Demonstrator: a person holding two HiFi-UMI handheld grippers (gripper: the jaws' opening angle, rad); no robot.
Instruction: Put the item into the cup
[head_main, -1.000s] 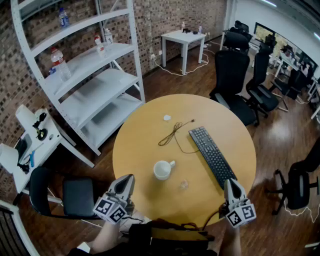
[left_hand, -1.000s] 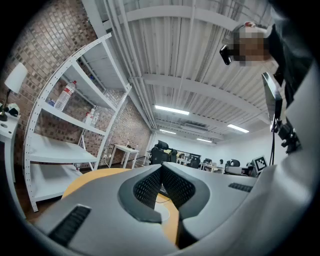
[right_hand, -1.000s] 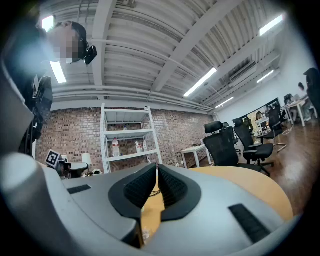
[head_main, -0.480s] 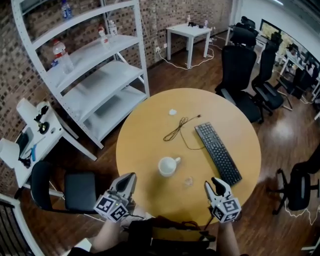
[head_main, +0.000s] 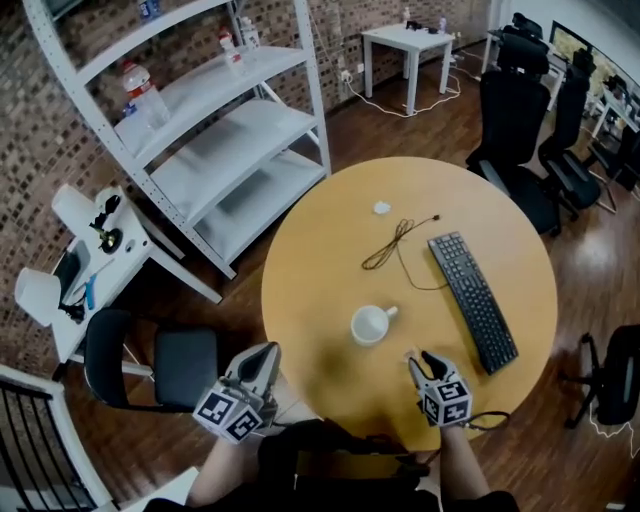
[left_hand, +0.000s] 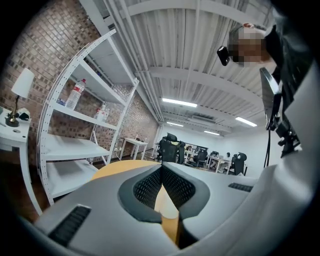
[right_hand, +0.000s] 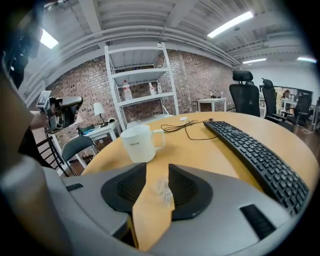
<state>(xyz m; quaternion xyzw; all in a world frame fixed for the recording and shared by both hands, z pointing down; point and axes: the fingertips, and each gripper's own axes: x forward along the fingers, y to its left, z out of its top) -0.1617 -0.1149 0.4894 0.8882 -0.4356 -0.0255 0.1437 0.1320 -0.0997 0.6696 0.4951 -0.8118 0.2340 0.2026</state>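
Gripper alignment on item, pickup pending.
Right gripper (right_hand: 156, 187) jaws stand wide; the small clear item (right_hand: 163, 190) lies on the table (head_main: 330, 260) between them, just ahead, not pressed. Cup (right_hand: 139, 143) stands upright beyond, ahead-left, path unobstructed. Keyboard (right_hand: 255, 150) runs along the right; cable (head_main: 395, 245) lies farther off. Left gripper (left_hand: 161, 182), jaws together, hangs off the table edge, farther away.

- The cup (head_main: 371, 325) stands on the counter (head_main: 310, 280), left of the keyboard (head_main: 473, 300).
- The cable (head_main: 395, 245) lies behind the cup.
- The item (right_hand: 163, 190) lies before the cup, between the right gripper's (right_hand: 156, 173) jaws.
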